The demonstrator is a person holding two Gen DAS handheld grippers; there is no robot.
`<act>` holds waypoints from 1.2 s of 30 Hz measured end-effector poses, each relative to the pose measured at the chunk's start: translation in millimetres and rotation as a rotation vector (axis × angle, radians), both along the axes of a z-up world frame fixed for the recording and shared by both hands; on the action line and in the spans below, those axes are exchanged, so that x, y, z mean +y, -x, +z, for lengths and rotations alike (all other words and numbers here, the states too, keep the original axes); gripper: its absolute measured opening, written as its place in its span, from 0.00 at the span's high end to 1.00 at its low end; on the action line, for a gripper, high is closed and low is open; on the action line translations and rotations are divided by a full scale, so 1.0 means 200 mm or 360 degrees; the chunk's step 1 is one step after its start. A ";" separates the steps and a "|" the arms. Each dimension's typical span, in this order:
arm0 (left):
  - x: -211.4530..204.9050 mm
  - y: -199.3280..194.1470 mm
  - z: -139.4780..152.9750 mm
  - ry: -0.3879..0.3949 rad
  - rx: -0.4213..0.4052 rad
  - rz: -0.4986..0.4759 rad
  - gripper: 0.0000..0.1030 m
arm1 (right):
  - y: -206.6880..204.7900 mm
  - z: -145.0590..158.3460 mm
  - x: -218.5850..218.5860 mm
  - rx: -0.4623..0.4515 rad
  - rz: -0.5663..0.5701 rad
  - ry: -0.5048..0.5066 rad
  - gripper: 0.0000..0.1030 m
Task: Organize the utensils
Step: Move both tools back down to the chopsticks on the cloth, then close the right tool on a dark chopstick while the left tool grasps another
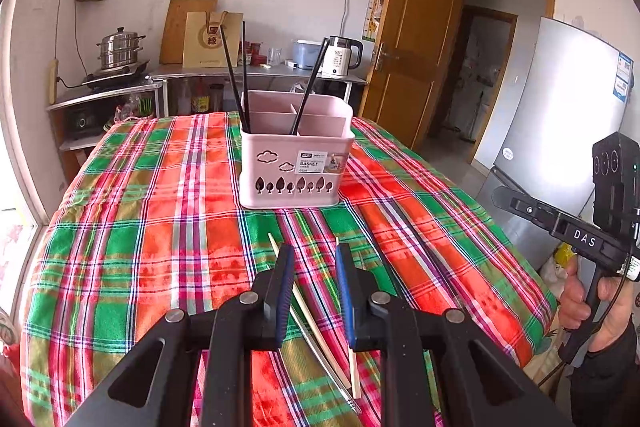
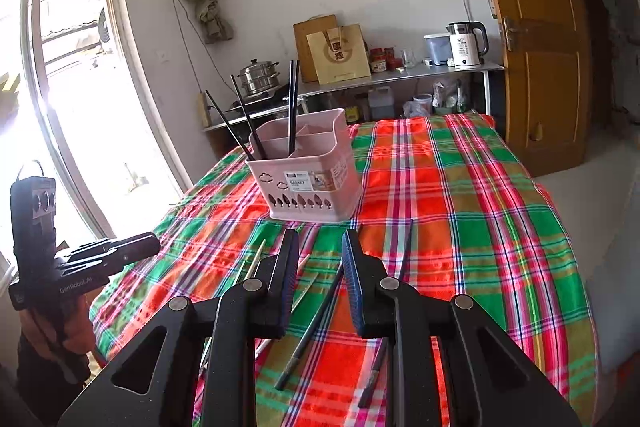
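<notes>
A pink divided utensil basket [image 1: 294, 171] [image 2: 312, 187] stands on the plaid tablecloth [image 1: 160, 227] and holds several black chopsticks [image 1: 236, 79] [image 2: 294, 107] upright. My left gripper [image 1: 314, 255] is open and empty above two pale wooden chopsticks [image 1: 308, 315] and a thin metal one lying on the cloth. My right gripper [image 2: 322, 241] is open and empty above two dark chopsticks [image 2: 316, 323] on the cloth; pale chopsticks [image 2: 256, 259] lie to its left. Each gripper shows in the other's view, the right one [image 1: 560, 223] and the left one [image 2: 100, 259].
A steel shelf along the back wall carries a steamer pot [image 1: 120, 49], a paper bag [image 1: 212, 39] and a white kettle [image 1: 342, 57]. A wooden door [image 1: 420, 35] and a silver fridge [image 1: 560, 99] stand at the right. A bright window [image 2: 60, 87] is at the left.
</notes>
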State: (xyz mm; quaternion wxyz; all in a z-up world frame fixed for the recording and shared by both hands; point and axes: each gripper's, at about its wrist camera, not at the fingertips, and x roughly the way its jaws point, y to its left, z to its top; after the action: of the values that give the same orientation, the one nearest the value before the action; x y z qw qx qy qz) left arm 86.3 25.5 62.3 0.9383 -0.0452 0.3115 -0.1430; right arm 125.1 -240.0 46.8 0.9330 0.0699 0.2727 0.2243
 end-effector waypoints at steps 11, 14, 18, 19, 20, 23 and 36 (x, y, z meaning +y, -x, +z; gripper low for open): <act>-0.12 -0.10 -0.07 0.0020 0.0090 -0.0075 0.81 | -0.08 -0.12 -0.03 0.0086 -0.0056 0.0061 0.78; -0.16 -0.18 -0.10 0.0049 0.0137 -0.0087 0.81 | -0.14 -0.18 -0.04 0.0140 -0.0084 0.0111 0.78; -0.23 -0.31 -0.14 0.0054 0.0205 -0.0128 0.81 | -0.24 -0.28 -0.05 0.0234 -0.0112 0.0156 0.78; -0.26 -0.34 -0.15 0.0054 0.0225 -0.0147 0.81 | -0.27 -0.31 -0.06 0.0258 -0.0119 0.0169 0.78; -0.28 -0.37 -0.17 0.0053 0.0245 -0.0168 0.81 | -0.29 -0.33 -0.06 0.0286 -0.0122 0.0181 0.78; -0.36 -0.47 -0.22 0.0036 0.0302 -0.0213 0.81 | -0.36 -0.39 -0.07 0.0353 -0.0123 0.0197 0.78; -0.54 -0.78 -0.47 0.0003 0.0563 -0.0241 0.81 | -0.54 -0.48 -0.01 0.0452 -0.0087 0.0298 0.80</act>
State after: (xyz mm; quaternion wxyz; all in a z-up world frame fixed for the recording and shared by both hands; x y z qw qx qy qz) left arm 241.7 -82.3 -31.9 0.8554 -0.0470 0.4741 -0.2031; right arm 233.1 -241.3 -48.5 0.8932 0.0210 0.4196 0.1602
